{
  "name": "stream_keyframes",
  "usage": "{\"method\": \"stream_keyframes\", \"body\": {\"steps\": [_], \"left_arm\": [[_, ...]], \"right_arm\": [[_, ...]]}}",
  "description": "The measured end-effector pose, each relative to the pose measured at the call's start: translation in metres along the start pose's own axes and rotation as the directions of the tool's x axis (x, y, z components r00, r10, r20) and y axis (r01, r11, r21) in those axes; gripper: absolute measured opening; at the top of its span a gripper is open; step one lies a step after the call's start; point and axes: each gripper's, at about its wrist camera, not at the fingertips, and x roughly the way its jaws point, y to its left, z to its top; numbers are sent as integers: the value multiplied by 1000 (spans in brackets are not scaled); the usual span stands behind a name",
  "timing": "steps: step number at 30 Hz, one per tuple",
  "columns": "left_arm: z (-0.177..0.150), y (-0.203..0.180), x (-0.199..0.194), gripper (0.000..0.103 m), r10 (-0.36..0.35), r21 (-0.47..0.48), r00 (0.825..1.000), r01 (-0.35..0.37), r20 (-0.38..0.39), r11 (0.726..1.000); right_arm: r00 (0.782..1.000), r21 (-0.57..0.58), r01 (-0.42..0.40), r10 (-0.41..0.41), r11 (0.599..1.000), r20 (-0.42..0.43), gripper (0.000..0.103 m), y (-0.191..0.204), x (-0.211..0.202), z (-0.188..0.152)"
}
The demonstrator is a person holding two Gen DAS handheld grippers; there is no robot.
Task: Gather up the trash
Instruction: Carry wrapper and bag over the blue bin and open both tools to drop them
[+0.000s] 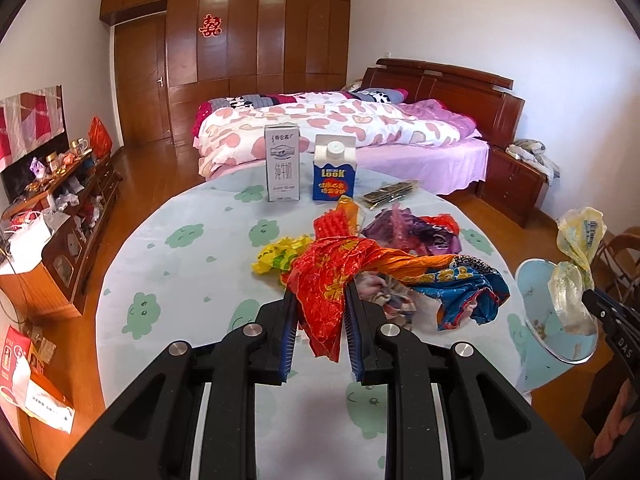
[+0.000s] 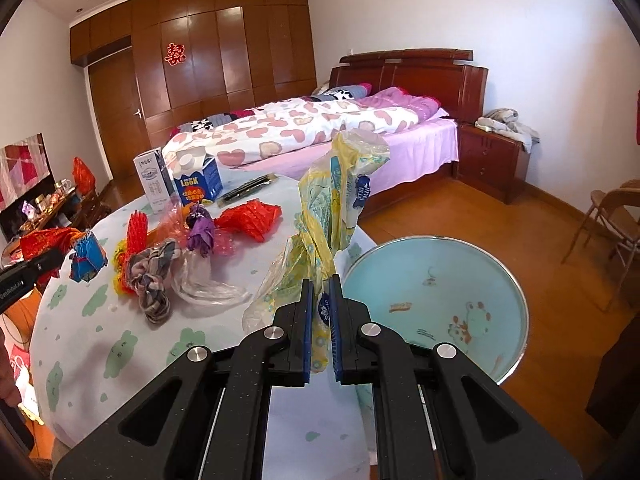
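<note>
Two grippers, both loaded. My left gripper is pinched narrow on a red-orange foil wrapper, lifted off the round table. My right gripper is clamped tight on a yellow-white plastic bag, hanging just beside the blue basin. More wrappers, milk carton, blue Look carton sit on the table.

red wrapper pinched, yellow bag dangling
</note>
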Motion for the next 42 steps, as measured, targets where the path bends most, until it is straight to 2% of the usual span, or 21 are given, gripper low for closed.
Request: {"method": "stream_keyframes", "body": {"steps": [7, 26, 42], "left_arm": [[1, -12, -2, 22, -17, 18, 1000, 17, 2, 1000], [10, -63, 3, 22, -90, 84, 996, 89, -1, 992], [15, -113, 14, 23, -156, 148, 988, 157, -19, 976]], "right_arm": [[998, -24, 42, -41, 999, 48, 9, -4, -11, 2], [994, 30, 99, -101, 995, 40, 9, -34, -11, 1], [981, 85, 193, -195, 978, 19, 9, -79, -8, -2]]}}
